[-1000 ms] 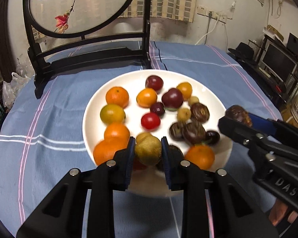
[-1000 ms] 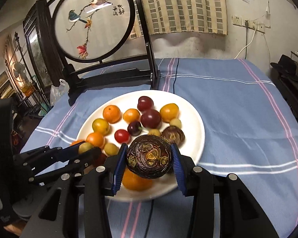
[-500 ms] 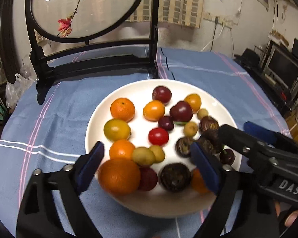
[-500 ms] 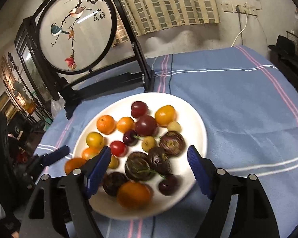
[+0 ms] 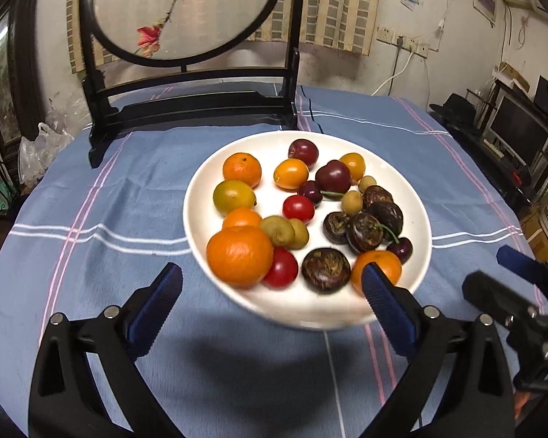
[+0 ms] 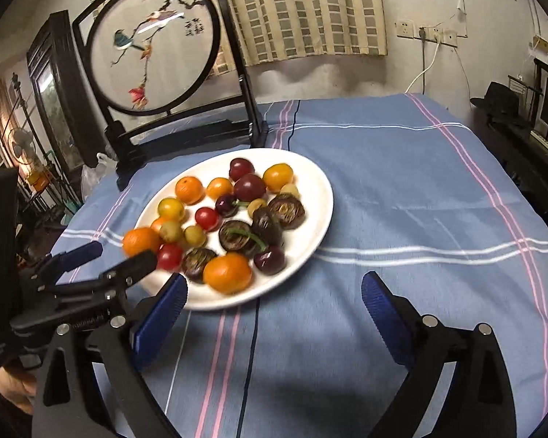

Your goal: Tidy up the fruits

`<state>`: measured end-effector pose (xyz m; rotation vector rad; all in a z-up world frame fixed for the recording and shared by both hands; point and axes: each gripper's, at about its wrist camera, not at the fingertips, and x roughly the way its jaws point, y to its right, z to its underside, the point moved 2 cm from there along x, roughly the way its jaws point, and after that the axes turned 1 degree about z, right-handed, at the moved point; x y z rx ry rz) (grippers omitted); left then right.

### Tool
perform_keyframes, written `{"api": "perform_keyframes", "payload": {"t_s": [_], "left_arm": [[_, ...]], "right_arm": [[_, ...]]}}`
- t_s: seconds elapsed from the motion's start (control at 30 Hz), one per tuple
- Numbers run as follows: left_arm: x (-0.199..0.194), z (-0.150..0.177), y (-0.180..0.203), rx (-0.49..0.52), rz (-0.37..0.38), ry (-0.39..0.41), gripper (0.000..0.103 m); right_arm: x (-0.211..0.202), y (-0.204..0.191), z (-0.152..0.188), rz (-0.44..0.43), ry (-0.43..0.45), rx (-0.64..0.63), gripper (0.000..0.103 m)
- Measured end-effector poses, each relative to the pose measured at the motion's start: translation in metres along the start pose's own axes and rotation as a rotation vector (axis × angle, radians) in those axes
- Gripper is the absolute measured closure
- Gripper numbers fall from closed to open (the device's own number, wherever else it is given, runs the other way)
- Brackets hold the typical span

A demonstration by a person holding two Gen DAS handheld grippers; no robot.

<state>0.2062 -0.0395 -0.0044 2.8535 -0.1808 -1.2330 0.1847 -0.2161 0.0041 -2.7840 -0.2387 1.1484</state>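
Blue cloth, fruit plate (image 5: pixel 200 219) just beyond both tongs (image 5: pixel 272 301) (image 6: pixel 274 306), just spreading wide, empty.

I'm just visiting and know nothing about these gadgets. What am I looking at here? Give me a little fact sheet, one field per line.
Setting: round table under a blue striped cloth
Dish: white plate holding all the fruit
Fruit: oranges, red and dark plums, small green-yellow fruits, dark wrinkled fruits
Largest fruit: big orange at the plate's near left edge
Left gripper: open, holding nothing
Right gripper: open, holding nothing
Background: bird painting in a dark stand
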Motion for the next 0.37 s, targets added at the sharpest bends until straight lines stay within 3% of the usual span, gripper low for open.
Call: {"api": "perform_keyframes", "payload": {"t_s": [0.2, 0.37], "left_arm": [[-0.018, 0.024, -0.005, 0.032, -0.023, -0.003, 0.005], [-0.026, 0.044, -0.014, -0.026, -0.027, -0.042, 0.005]], "right_arm": [[-0.006, -0.013, 0.029, 0.005, -0.049, -0.04, 0.004], [0.0, -0.013, 0.047, 0.022, -0.098, -0.05, 0.004]]}}
